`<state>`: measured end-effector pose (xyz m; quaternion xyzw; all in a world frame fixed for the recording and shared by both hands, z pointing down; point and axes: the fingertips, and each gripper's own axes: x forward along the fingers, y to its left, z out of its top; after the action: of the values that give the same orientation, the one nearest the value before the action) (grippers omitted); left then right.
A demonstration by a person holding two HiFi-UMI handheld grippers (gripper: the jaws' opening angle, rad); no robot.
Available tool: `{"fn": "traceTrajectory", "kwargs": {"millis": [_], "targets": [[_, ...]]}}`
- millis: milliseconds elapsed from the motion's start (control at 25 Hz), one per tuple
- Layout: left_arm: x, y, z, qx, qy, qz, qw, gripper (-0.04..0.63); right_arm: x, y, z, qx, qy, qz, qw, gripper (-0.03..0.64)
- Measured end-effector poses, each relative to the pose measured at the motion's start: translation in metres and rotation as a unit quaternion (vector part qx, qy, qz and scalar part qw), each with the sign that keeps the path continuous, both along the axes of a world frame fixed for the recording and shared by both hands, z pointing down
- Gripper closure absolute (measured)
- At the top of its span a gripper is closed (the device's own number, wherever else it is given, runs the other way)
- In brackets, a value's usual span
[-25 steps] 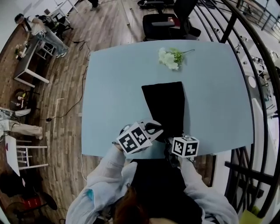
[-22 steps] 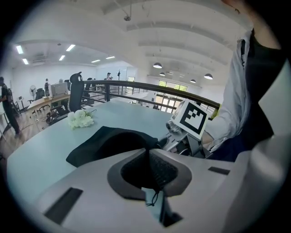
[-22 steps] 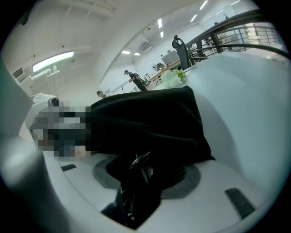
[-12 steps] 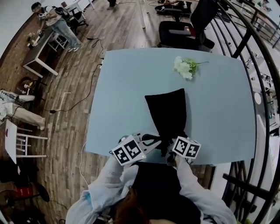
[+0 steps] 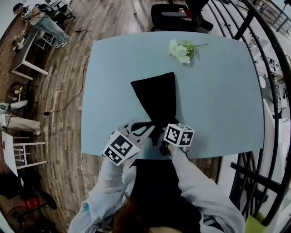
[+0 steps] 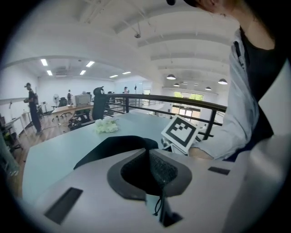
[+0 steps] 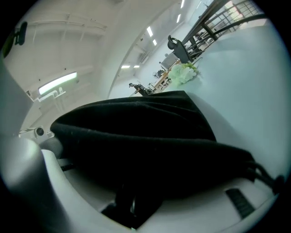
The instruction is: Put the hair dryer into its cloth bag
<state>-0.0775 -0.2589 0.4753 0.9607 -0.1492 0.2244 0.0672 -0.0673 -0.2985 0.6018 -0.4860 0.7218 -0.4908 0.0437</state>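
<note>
In the head view a black cloth bag lies flat on the light blue table. Its wide end points toward a spray of white flowers near the far edge, and its narrow gathered neck points toward the person. The left gripper and the right gripper meet at that neck just inside the near table edge, their marker cubes side by side. The cloth hides what is inside the bag. An office chair stands beyond the table and a dark railing curves past its right side. In the left gripper view the jaws are pressed together along a thin seam. A thin black cord is caught low in that seam, its loose end hanging on the camera side. Past the tips lie the bag, the flowers and the other gripper's marker cube, with a pale sleeve behind it. In the right gripper view the jaws stand partly apart and are clamped on the bag, whose dark folds fill the space between them. The flowers show far off on the tabletop.
</note>
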Motion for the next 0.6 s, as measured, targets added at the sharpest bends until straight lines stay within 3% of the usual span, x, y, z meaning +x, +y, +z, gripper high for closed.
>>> {"fn": "traceTrajectory", "kwargs": {"millis": [80,200,360,480,600], "targets": [[-0.002,-0.012,0.004,-0.004,0.004,-0.034,0.9994,0.566,-0.008,-0.005,-0.002,0.020,0.022,-0.028,0.999,0.417],[0.002,-0.012,0.015,-0.022,-0.011,-0.026,0.9994,0.566,-0.017,-0.017,-0.009,0.046,0.046,-0.048,0.997,0.417],[-0.003,-0.004,0.033,-0.065,-0.037,-0.018,0.9971,0.566,-0.015,-0.037,-0.002,0.044,0.022,-0.016,0.999,0.417],[-0.011,-0.001,0.042,-0.064,-0.063,-0.008,0.9959,0.566,-0.017,-0.047,0.003,0.039,0.006,-0.004,0.999,0.417],[-0.020,0.007,0.048,-0.078,-0.091,0.029,0.9924,0.566,-0.020,-0.056,0.015,0.023,-0.012,0.011,1.000,0.417]]}}
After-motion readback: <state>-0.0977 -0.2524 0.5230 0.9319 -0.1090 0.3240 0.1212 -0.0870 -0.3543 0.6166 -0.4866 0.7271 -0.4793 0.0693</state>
